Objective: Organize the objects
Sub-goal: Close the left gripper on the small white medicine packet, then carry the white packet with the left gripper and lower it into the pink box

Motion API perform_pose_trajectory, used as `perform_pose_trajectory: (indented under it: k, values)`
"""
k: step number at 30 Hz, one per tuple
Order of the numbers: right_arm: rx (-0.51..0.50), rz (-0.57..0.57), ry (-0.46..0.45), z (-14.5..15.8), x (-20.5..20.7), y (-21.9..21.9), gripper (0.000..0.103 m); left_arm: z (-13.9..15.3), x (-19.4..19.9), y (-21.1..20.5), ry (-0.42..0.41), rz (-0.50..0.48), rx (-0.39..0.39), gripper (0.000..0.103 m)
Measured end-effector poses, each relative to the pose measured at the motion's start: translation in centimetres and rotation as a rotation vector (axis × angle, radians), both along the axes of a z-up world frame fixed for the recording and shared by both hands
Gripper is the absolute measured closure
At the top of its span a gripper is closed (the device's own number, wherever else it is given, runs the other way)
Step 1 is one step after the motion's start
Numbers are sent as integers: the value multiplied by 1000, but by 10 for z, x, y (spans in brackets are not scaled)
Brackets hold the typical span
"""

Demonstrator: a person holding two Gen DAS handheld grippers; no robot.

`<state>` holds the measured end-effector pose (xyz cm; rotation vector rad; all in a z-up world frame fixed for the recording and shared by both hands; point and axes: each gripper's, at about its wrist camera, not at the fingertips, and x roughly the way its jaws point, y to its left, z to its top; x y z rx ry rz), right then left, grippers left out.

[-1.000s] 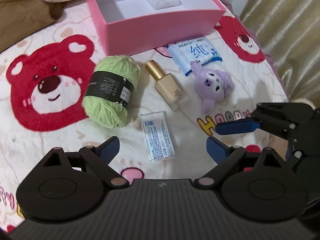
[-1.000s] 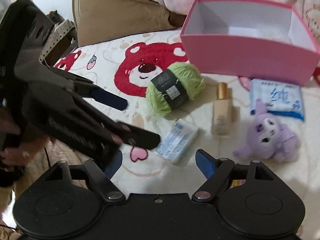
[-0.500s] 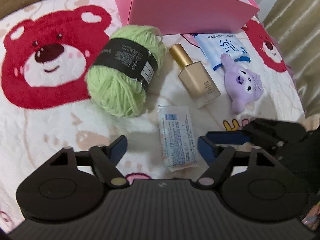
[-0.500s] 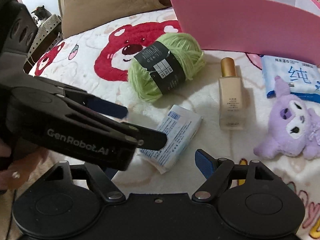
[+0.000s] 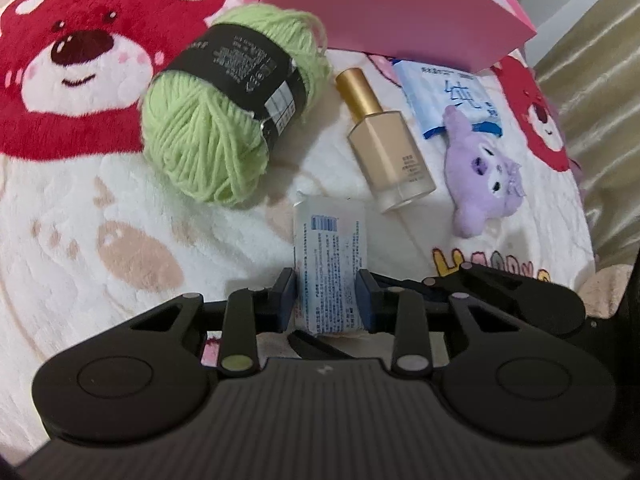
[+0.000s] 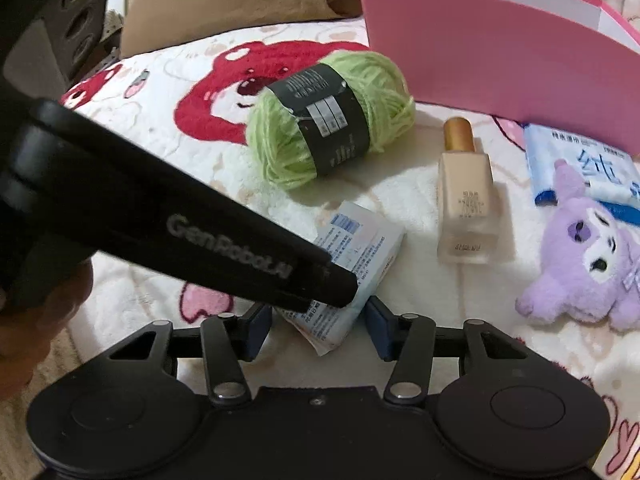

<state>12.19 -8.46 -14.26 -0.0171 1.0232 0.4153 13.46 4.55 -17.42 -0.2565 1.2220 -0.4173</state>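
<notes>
My left gripper (image 5: 325, 300) is shut on a small white packet with blue print (image 5: 330, 264), both pads pressed on its sides, on the blanket. In the right wrist view the packet (image 6: 360, 256) lies under the left gripper's black finger (image 6: 256, 264). My right gripper (image 6: 318, 330) straddles the packet's near end with its pads a little off it, partly closed. A green yarn ball (image 5: 228, 120), a beige bottle with a gold cap (image 5: 384, 144), a purple plush toy (image 5: 484, 176) and a blue tissue pack (image 5: 448, 100) lie in front of a pink box (image 5: 392, 12).
Everything lies on a white fleece blanket with red bear prints (image 5: 76, 60). The pink box (image 6: 500, 56) stands open at the back. A brown cushion (image 6: 224, 0) lies at the back left. A beige curtain (image 5: 600, 92) hangs at the right.
Both grippers moved forward and down to the white packet. My left gripper closed on it. My right gripper narrowed around its near end.
</notes>
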Motion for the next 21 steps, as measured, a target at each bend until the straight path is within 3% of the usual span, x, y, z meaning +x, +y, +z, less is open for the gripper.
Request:
perform_pose_trajectory:
  k: [4,9,15,21]
  values:
    - [-2,-8,-12,5,-2,0,48,6,-7,-3,-28,8,0,72]
    - [-27,12,-69,27,-18,-4,49,28,-18,1,-38,23,-59,71]
    - [-50,32,-178,75,-34,-14,49,78,-25,1,-103,16,-114,71]
    - [-41,6,-243,129,-34,-25,48,134,-21,-8,-179,-13,-117,71]
